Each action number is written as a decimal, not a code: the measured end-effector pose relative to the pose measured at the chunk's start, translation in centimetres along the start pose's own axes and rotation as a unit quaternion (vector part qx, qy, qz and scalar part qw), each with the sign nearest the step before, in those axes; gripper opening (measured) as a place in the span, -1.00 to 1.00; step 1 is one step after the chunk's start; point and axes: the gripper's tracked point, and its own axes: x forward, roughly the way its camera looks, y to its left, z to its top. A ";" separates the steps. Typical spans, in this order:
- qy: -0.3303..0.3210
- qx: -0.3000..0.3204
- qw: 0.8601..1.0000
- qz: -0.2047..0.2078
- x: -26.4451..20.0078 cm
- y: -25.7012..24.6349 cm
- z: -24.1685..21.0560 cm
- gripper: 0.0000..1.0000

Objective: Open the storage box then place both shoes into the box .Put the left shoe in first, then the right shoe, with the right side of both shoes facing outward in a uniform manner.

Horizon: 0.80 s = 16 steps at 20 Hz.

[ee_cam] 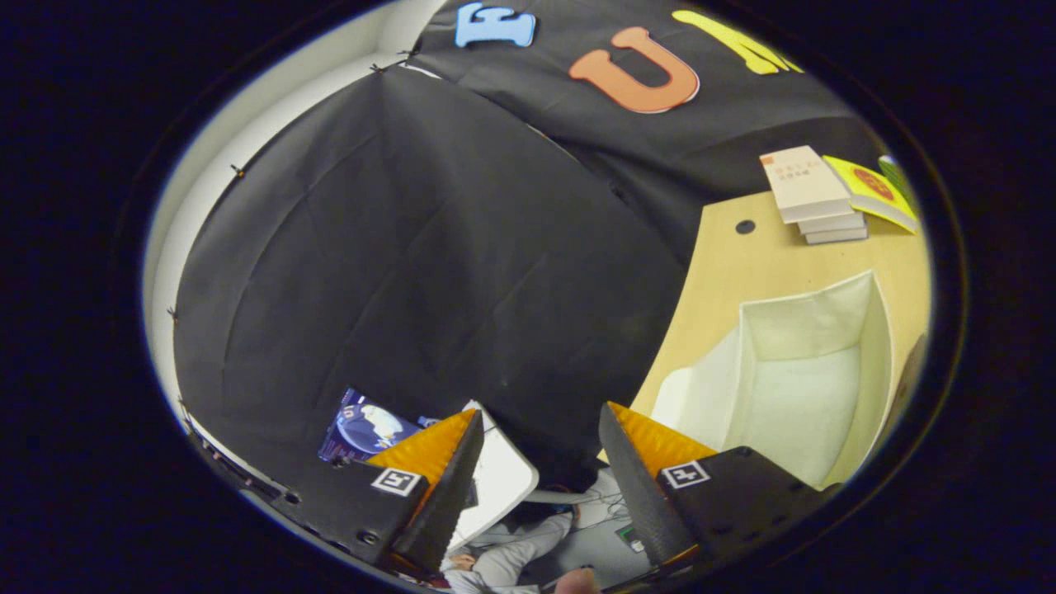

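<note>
The white fabric storage box (pixel 813 326) stands open on the light wooden table (pixel 734 272), to the right of my right finger and slightly ahead of it. Its pale inside looks bare as far as I can see into it. My gripper (pixel 540 412) is open, held in the air beside the table's edge and rolled to one side. Nothing is between the fingers; past them hangs the black cloth wall (pixel 429 247).
A stack of pale books (pixel 813 194) and a yellow book (pixel 874 194) lie on the table beyond the box, near a small dark hole (pixel 745 226). Below the fingers are a white panel (pixel 499 483), a blue picture (pixel 363 429) and a person's grey sleeve (pixel 520 553).
</note>
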 end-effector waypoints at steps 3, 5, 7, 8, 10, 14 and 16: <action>-0.023 -0.027 0.999 -0.028 -2.2 -1.6 0.7 0.86; -0.048 -0.053 0.996 -0.055 -4.5 -3.5 1.7 1.00; -0.066 -0.070 0.992 -0.081 -6.7 -5.3 2.2 1.00; -0.075 -0.074 0.990 -0.097 -8.1 -6.5 2.5 1.00; -0.088 -0.076 0.986 -0.118 -11.0 -8.3 2.8 1.00; -0.109 -0.085 0.977 -0.160 -16.4 -12.3 3.4 1.00; -0.120 -0.105 0.969 -0.190 -19.3 -14.4 3.8 1.00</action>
